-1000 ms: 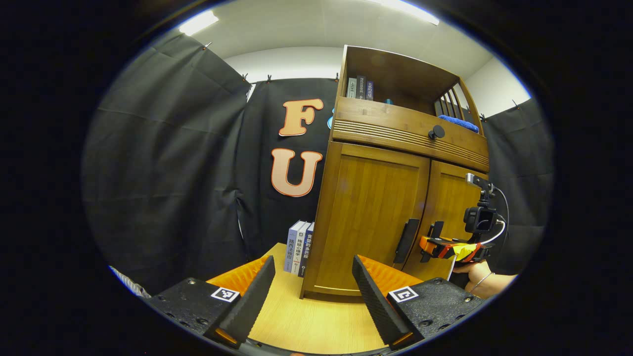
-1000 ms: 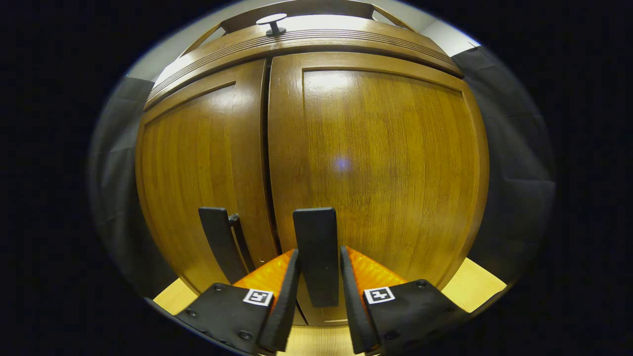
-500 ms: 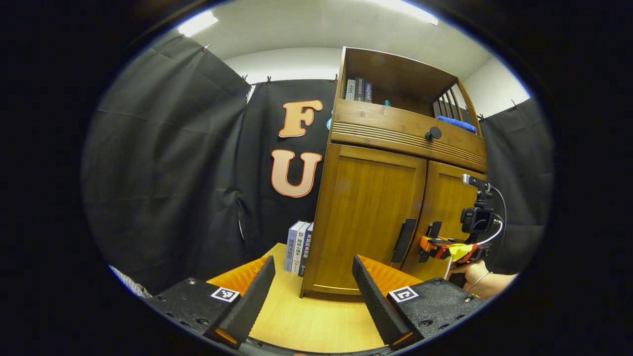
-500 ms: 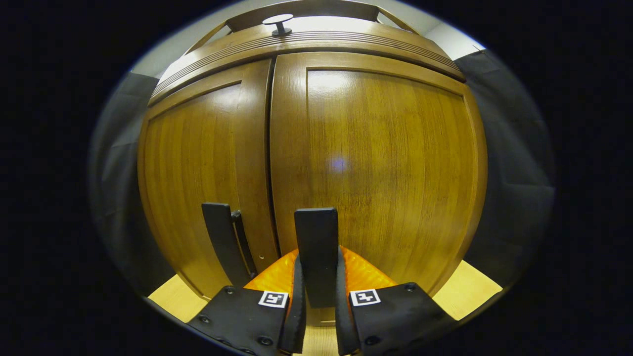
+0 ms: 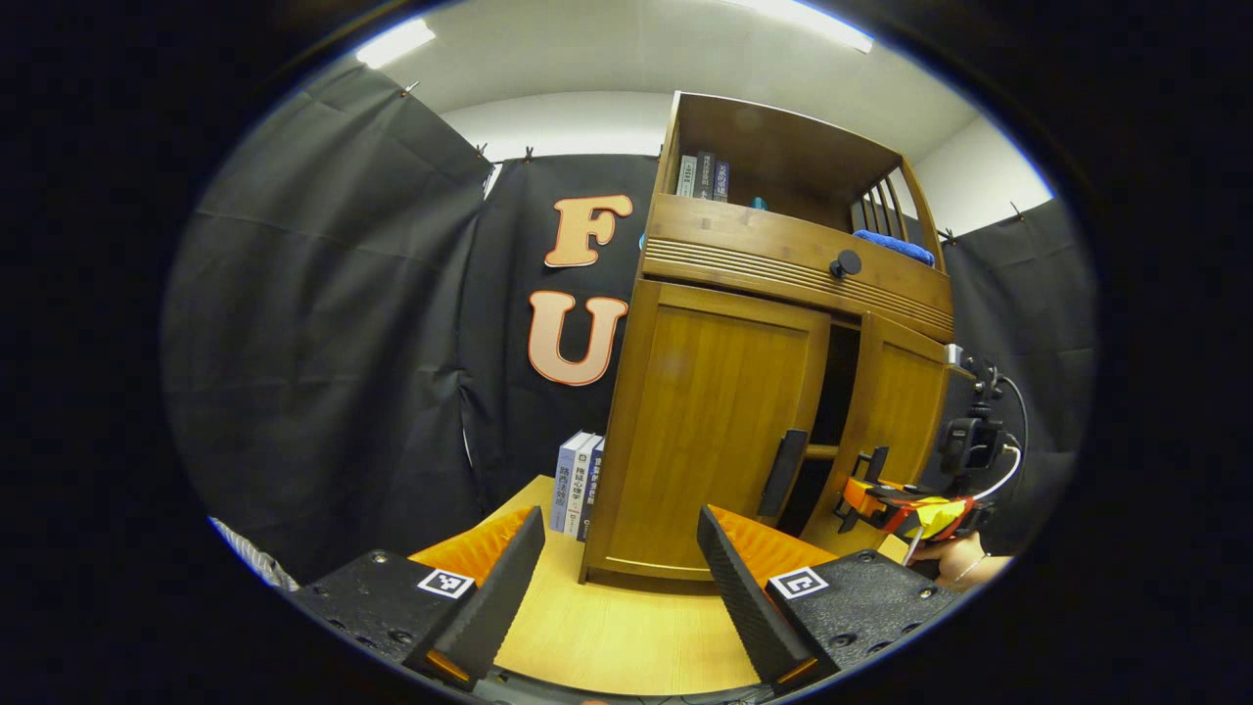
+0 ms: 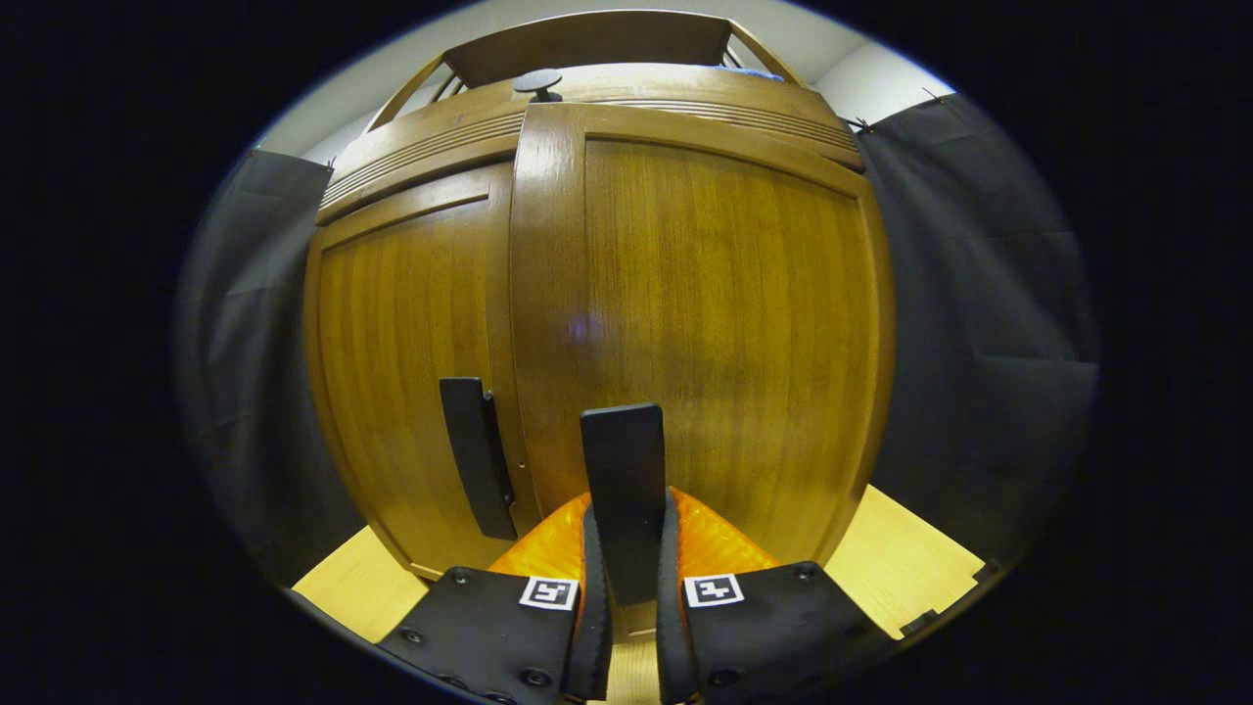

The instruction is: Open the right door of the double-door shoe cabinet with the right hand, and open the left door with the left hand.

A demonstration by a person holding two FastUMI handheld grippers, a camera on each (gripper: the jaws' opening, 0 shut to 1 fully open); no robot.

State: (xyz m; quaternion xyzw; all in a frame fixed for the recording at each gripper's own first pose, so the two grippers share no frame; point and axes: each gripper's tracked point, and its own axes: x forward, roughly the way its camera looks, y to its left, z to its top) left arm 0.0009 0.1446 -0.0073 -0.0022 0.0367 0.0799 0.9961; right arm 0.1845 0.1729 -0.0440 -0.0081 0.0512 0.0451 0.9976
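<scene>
A wooden shoe cabinet stands on the table. In the right gripper view my right gripper is shut on the right door's dark upright handle. The right door is swung partly out, overlapping the edge of the left door. From the left gripper view a dark gap shows between the doors, and the right gripper holds the right handle. The left door is closed, its handle untouched. My left gripper is open, well short of the cabinet.
Several books stand against the cabinet's left side. Above the doors are a drawer with a round knob, books on the open shelf, and a blue cloth. The light wooden table lies in front.
The right gripper closed on the right door's handle and pulled; the right door has swung partly open, leaving a dark gap. The left gripper stays open and has barely moved.
</scene>
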